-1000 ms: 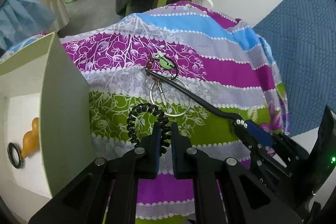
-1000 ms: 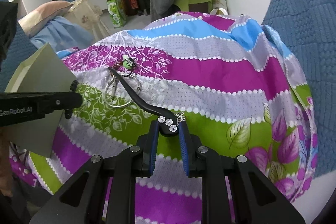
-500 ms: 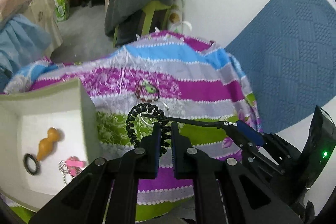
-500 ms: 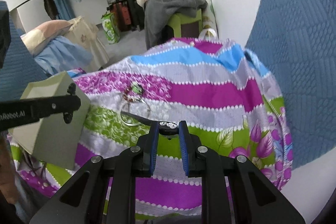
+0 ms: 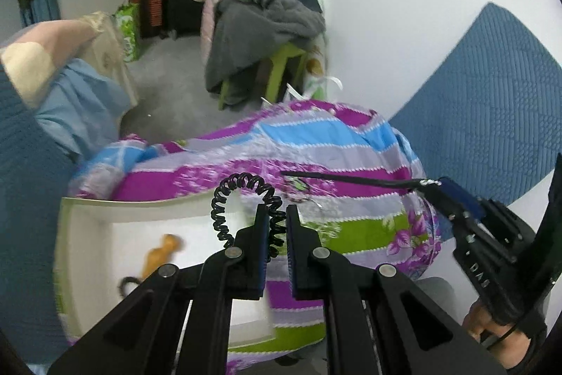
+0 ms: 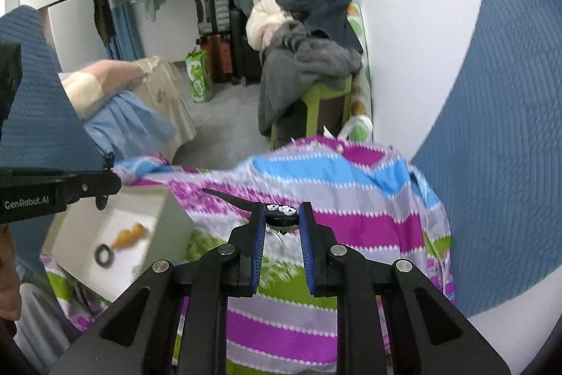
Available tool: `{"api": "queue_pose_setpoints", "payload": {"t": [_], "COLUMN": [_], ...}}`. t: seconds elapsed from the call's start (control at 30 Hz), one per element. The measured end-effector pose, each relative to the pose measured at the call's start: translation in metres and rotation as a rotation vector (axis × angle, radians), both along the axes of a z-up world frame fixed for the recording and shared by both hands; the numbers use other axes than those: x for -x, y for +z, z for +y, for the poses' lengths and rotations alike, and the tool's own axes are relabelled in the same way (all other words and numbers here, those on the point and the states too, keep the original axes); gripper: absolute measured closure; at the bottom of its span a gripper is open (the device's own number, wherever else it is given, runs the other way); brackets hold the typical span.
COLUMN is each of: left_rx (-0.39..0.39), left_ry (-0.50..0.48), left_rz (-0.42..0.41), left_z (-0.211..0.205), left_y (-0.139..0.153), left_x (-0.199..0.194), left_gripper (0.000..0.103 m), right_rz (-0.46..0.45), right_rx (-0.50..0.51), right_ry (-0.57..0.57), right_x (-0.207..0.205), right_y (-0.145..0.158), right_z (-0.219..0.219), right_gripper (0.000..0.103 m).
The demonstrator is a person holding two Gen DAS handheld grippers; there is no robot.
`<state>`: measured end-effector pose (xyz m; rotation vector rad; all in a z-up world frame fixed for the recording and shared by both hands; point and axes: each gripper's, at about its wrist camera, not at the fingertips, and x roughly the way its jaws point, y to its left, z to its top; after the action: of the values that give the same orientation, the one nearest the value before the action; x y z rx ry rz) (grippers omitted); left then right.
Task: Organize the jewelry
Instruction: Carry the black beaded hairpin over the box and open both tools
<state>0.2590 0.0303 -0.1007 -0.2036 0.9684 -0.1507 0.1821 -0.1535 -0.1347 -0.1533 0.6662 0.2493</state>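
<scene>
On the left I see the pale open box [image 5: 87, 234] on the striped cloth [image 5: 351, 227], with an orange pendant [image 5: 159, 253] and a dark ring [image 5: 128, 283] inside. My left claw [image 5: 275, 227] is clamped on a black coiled hair tie [image 5: 242, 195], held up over the box's edge. My right claw [image 6: 281, 224] pinches the wide end of a black hair clip [image 6: 246, 202], lifted above the cloth.

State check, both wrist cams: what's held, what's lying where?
left hand-held gripper: shut on black coil band, held in the air
right hand-held gripper: shut on black hair clip, held in the air
box: open, on the cloth
orange pendant: lying in box
black ring: lying in box
</scene>
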Motion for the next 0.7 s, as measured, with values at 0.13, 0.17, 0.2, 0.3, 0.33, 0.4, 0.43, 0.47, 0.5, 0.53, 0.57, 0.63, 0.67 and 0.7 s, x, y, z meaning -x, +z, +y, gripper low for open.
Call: {"api": "queue_pose_setpoints", "payload": {"t": [0.13, 0.17, 0.2, 0.3, 0.33, 0.4, 0.43, 0.47, 0.5, 0.53, 0.57, 0.63, 0.67, 0.7], "left_rx": [-0.024, -0.027, -0.026, -0.024, -0.029, -0.036, -0.037, -0.034, -0.031, -0.033, -0.035, -0.034, -0.03, -0.028], "left_ry": [0.033, 0.041, 0.051, 0.076, 0.084, 0.094, 0.103, 0.109, 0.115, 0.124, 0.128, 0.134, 0.137, 0.139], "left_rz": [-0.018, -0.02, -0.019, -0.01, -0.007, 0.0, 0.008, 0.014, 0.02, 0.031, 0.038, 0.056, 0.068, 0.076], "left_z": [0.033, 0.04, 0.048, 0.071, 0.077, 0.086, 0.094, 0.099, 0.104, 0.111, 0.115, 0.122, 0.126, 0.129], "left_y": [0.012, 0.012, 0.012, 0.005, 0.002, -0.005, -0.01, -0.015, -0.019, -0.026, -0.031, -0.042, -0.05, -0.055], "left_x": [0.015, 0.018, 0.021, 0.032, 0.035, 0.041, 0.045, 0.047, 0.049, 0.052, 0.054, 0.057, 0.06, 0.061], "left_gripper": [0.095, 0.095, 0.095, 0.095, 0.095, 0.095, 0.095, 0.095, 0.095, 0.095, 0.095, 0.095, 0.095, 0.095], "right_rz": [0.0, 0.004, 0.009, 0.022, 0.026, 0.035, 0.045, 0.052, 0.059, 0.065, 0.07, 0.087, 0.099, 0.107], "right_rx": [-0.014, -0.023, -0.029, -0.03, -0.031, -0.037, -0.046, -0.053, -0.059, -0.061, -0.062, -0.064, -0.068, -0.067], "right_ry": [0.025, 0.033, 0.044, 0.078, 0.087, 0.106, 0.117, 0.126, 0.134, 0.143, 0.148, 0.161, 0.17, 0.174], "right_x": [0.003, 0.003, 0.004, 0.009, 0.012, 0.016, 0.017, 0.019, 0.022, 0.024, 0.026, 0.029, 0.031, 0.032], "right_y": [0.006, 0.006, 0.005, -0.001, -0.004, -0.01, -0.014, -0.017, -0.021, -0.026, -0.029, -0.041, -0.048, -0.053], "right_z": [0.026, 0.031, 0.039, 0.059, 0.066, 0.079, 0.086, 0.091, 0.097, 0.104, 0.109, 0.12, 0.126, 0.129], "right_gripper": [0.086, 0.086, 0.086, 0.086, 0.086, 0.086, 0.086, 0.086, 0.086, 0.086, 0.086, 0.086, 0.086, 0.086]}}
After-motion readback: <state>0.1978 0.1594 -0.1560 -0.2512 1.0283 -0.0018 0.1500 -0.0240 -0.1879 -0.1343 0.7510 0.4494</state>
